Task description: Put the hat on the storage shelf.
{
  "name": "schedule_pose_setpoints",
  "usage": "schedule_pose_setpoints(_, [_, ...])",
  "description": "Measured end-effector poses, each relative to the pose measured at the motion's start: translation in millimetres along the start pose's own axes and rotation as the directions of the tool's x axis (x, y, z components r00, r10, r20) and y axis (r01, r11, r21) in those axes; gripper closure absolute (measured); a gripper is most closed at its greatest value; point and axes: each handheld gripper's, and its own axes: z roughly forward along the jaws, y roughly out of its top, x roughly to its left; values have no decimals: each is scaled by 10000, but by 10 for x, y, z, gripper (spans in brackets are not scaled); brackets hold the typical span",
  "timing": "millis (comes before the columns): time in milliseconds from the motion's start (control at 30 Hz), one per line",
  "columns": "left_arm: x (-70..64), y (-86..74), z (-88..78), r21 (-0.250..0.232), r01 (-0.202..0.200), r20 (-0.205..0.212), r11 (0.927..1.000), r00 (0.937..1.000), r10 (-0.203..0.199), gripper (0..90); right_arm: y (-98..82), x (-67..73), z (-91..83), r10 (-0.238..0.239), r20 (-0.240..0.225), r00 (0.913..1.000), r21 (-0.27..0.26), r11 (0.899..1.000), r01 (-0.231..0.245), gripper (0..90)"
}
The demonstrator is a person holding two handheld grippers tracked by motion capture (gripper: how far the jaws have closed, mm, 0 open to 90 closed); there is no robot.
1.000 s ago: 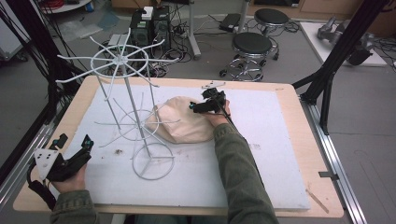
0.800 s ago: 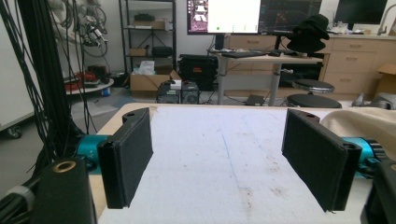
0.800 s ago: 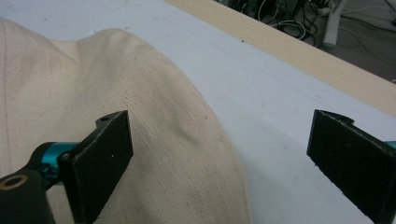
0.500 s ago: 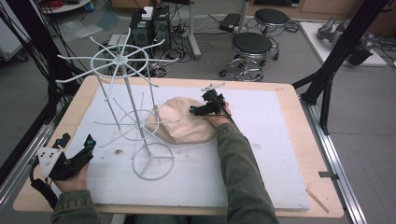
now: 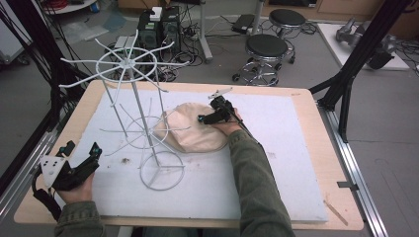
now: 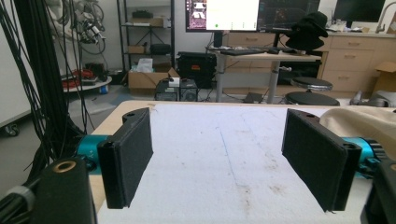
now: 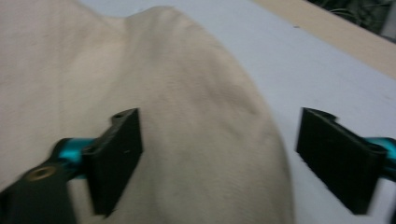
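Note:
A beige cloth cap [image 5: 190,131] lies on the white board [image 5: 276,148], next to the base of a tall white wire stand [image 5: 127,64]. My right gripper [image 5: 205,118] is low at the cap's right edge. In the right gripper view the jaws [image 7: 219,158] straddle the cap's rim [image 7: 187,116]. One pad rests over the fabric and the other is over bare board. These jaws have just been closing, with the cap's edge between them and a gap left. My left gripper [image 5: 81,148] rests at the front left corner, wide open [image 6: 219,158] with nothing between its jaws.
The wire stand's ring base [image 5: 160,170] and spokes stand just left of the cap. Two stools [image 5: 267,47] and computer boxes [image 5: 158,27] are on the floor behind the table. A black frame post [image 5: 356,64] rises at the right. The cap's edge [image 6: 364,122] shows at the right of the left gripper view.
My right gripper has shifted slightly down and left onto the cap's edge. The left hand and the cap have stayed where they were.

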Motion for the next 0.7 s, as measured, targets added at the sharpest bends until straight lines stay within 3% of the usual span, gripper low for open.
schedule_pose_setpoints(100, [12,1,-4,-10,51,-59,10000,10000,-51,247,17,24,15,-257,117,9996,159,9995,255,197])
schedule_pose_setpoints(233, [14,6,-12,-63,83,-84,9999,9999,-83,247,24,5,70,437,63,9990,839,9955,-441,196])
schedule_pose_setpoints(333, [8,11,-20,-62,70,-66,10000,10000,-70,247,35,19,106,629,166,9979,1240,9902,-644,204])
schedule_pose_setpoints(400, [3,14,-26,-101,69,-74,9999,9999,-70,247,65,77,127,274,508,9983,1589,9867,-352,259])
schedule_pose_setpoints(500, [3,14,-26,-93,82,-74,9999,9999,-83,247,74,95,120,306,565,9979,1635,9858,-394,316])
schedule_pose_setpoints(533, [5,15,-28,-72,80,-64,9999,9999,-80,248,86,116,106,290,658,9974,1712,9844,-399,399])
schedule_pose_setpoints(633, [5,16,-30,-90,75,-83,9999,9999,-76,248,103,140,94,185,746,9970,1825,9827,-319,468])
schedule_pose_setpoints(700, [5,16,-31,-84,54,-91,9999,9999,-55,248,115,135,70,106,1017,9948,1853,9822,-294,629])
